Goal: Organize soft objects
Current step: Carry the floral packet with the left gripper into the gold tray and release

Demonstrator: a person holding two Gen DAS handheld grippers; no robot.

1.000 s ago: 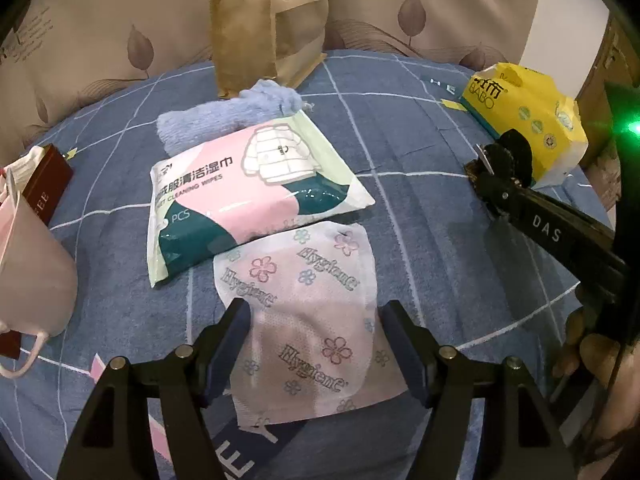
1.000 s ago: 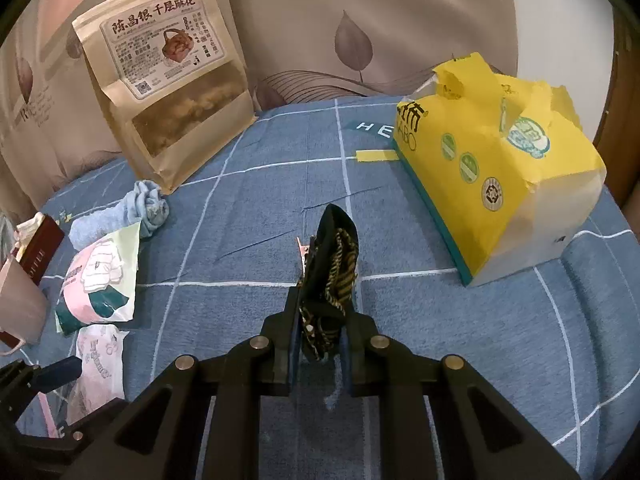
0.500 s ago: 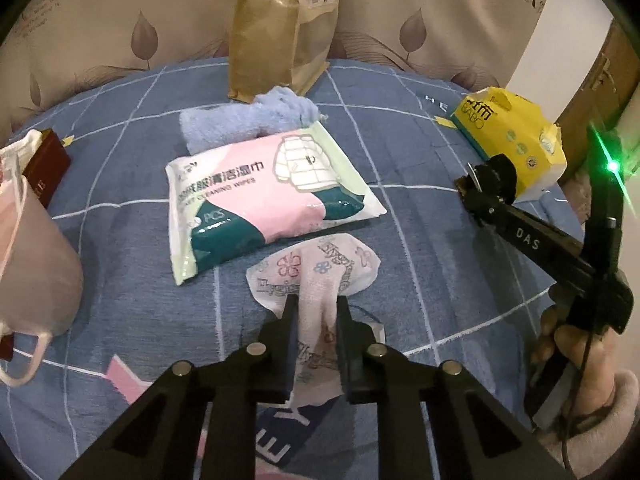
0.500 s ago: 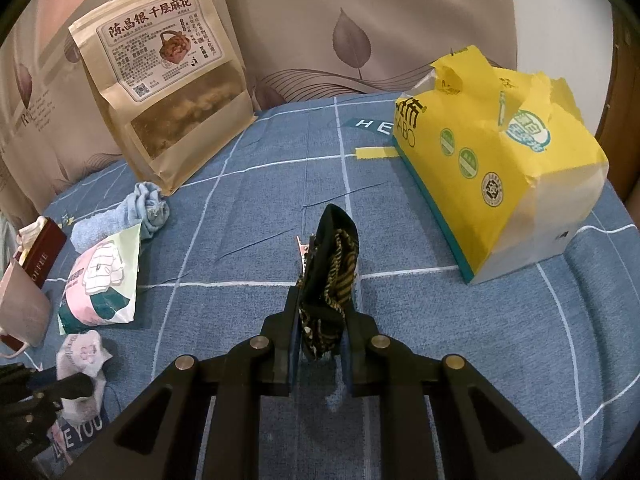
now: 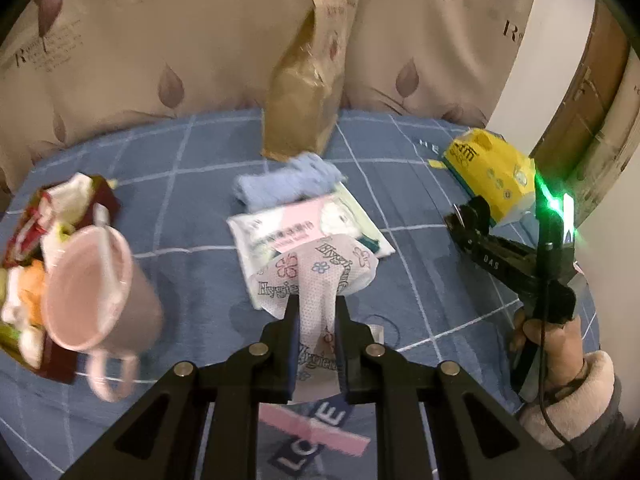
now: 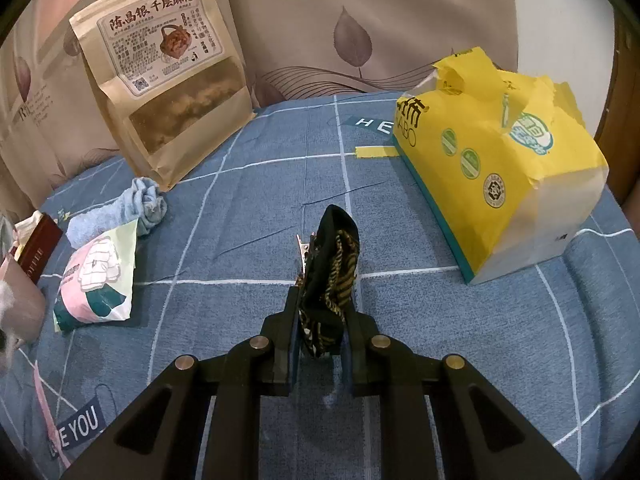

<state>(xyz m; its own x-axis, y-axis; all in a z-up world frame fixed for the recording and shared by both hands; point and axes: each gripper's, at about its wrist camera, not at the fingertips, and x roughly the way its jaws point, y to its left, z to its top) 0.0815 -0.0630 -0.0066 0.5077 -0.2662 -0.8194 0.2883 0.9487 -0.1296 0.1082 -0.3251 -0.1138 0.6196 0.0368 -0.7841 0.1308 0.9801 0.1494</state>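
Observation:
My left gripper (image 5: pixel 316 320) is shut on a white flower-printed Hygienic wipe packet (image 5: pixel 320 276), which hangs crumpled above the blue checked bedsheet (image 5: pixel 192 232). Behind it lie a pink and green wet-wipes pack (image 5: pixel 296 228) and a rolled light-blue towel (image 5: pixel 288 182). A pink face mask (image 5: pixel 92 300) dangles at the left over a dark red box (image 5: pixel 60 364) of small items. My right gripper (image 6: pixel 320 320) is shut on a black and gold striped cloth item (image 6: pixel 332 272) that stands up between its fingers. The right gripper (image 5: pixel 468 220) also shows in the left wrist view, held by a hand (image 5: pixel 560 336).
A brown paper snack bag (image 6: pixel 168 80) leans on the leaf-patterned headboard (image 6: pixel 360 20). A yellow tissue pack (image 6: pixel 500 160) sits at the right on the sheet. The wet-wipes pack (image 6: pixel 96 280), blue towel (image 6: pixel 120 212) and red box (image 6: pixel 36 256) lie at the left.
My left gripper went from open over the flat flowered packet to shut on it, then lifted it off the sheet and drew back. The right gripper kept still with its cloth.

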